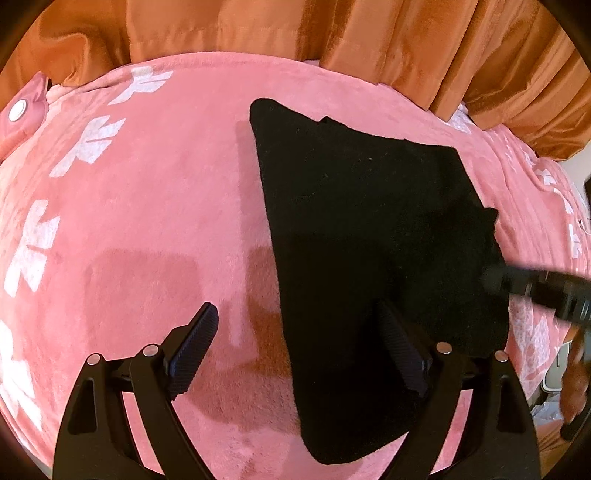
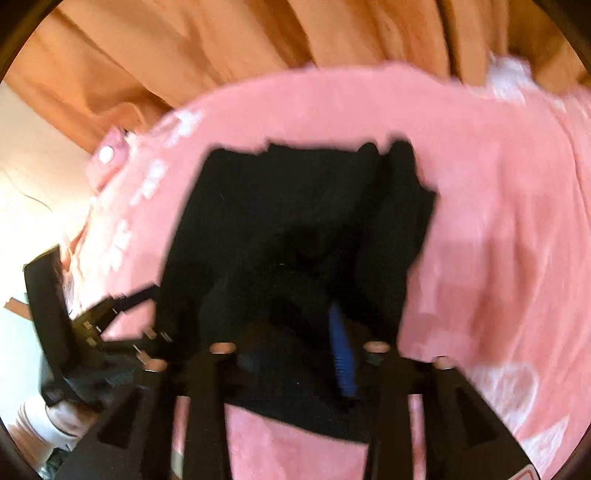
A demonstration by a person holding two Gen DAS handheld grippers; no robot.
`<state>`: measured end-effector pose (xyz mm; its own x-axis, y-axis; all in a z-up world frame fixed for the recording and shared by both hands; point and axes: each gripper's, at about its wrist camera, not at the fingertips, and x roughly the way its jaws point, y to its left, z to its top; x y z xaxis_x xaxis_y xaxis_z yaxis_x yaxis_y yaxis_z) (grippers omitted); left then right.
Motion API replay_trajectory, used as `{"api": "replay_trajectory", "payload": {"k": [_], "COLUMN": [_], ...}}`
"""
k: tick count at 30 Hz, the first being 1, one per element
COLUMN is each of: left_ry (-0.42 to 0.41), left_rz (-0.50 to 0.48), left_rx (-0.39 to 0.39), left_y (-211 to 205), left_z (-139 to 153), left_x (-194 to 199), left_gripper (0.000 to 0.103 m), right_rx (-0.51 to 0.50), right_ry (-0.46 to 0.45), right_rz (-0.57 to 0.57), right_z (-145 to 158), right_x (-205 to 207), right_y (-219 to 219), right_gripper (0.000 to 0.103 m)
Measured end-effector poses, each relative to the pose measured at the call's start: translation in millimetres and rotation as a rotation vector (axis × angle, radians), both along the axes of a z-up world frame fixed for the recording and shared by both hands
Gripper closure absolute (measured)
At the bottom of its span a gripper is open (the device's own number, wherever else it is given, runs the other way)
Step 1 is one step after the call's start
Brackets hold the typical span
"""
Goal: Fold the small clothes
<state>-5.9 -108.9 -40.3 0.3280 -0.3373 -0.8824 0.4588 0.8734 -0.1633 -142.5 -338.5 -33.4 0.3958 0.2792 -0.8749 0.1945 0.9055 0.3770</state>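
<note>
The left gripper (image 1: 299, 354) pointed steeply down over the bed, its two black ribbed fingers (image 1: 194, 347) spread wide and holding nothing. One finger hung over bare blanket, the other over the near part of the garment. Whether that finger touched the cloth could not be told.

The folded black knit garment (image 1: 373, 236) lay flat on the pink fleece blanket with white leaf prints (image 1: 147, 192), a rough four-sided slab, narrower at the far end, matte and slightly fuzzy, with a second layer's edge showing along its far side and a small flap sticking out at its right edge. The blanket looked plush, with brushed streaks in the nap. Behind the bed hung pleated orange curtains (image 1: 406, 33) with a faint sheen.

The right gripper (image 2: 284, 354) also pointed steeply down, over the near edge of the same black garment (image 2: 303, 206). Its view was motion-blurred. Its jaws stood partly apart, one blue-ribbed pad (image 2: 341, 354) showing against the dark cloth; the pads did not appear to press on the fabric, though black on black made this hard to read. From the left wrist view, the right gripper (image 1: 517, 280) showed as a blurred black shape at the garment's right edge.
</note>
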Motion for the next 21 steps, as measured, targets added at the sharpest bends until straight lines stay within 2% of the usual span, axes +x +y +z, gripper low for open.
{"api": "replay_trajectory", "payload": {"k": [4, 7, 8, 10, 14, 15, 16, 19, 21], "left_ry": [-0.007, -0.007, -0.008, -0.011, -0.018, -0.021, -0.02, -0.013, -0.014], "left_rz": [0.0, 0.005, 0.005, 0.005, 0.001, 0.0, -0.005, -0.022, -0.022], "left_rx": [0.005, 0.009, 0.011, 0.012, 0.006, 0.015, 0.017, 0.027, 0.03], "left_y": [-1, -2, -2, -2, 1, 2, 2, 0, 0], "left_z": [0, -1, -1, 0, 1, -1, -3, -7, -5], "left_x": [-1, -2, -2, -2, -2, -2, -2, -4, -5], "left_gripper": [0.017, 0.016, 0.016, 0.016, 0.016, 0.015, 0.015, 0.015, 0.015], "right_rx": [0.089, 0.061, 0.03, 0.028, 0.055, 0.042, 0.022, -0.054, -0.04], "right_ry": [0.034, 0.06, 0.053, 0.031, -0.108, -0.102, -0.072, 0.129, 0.102], "right_rz": [0.015, 0.033, 0.047, 0.071, 0.097, 0.092, 0.088, 0.108, 0.105], "right_z": [-17, -31, -31, -23, 26, 29, 23, -31, -24], "right_x": [-19, -23, -23, -23, -42, -47, -49, -50, -50], "right_y": [5, 13, 17, 20, 18, 14, 12, 13, 9], "right_gripper": [0.06, 0.058, 0.066, 0.093, 0.095, 0.1, 0.1, 0.1, 0.101]}}
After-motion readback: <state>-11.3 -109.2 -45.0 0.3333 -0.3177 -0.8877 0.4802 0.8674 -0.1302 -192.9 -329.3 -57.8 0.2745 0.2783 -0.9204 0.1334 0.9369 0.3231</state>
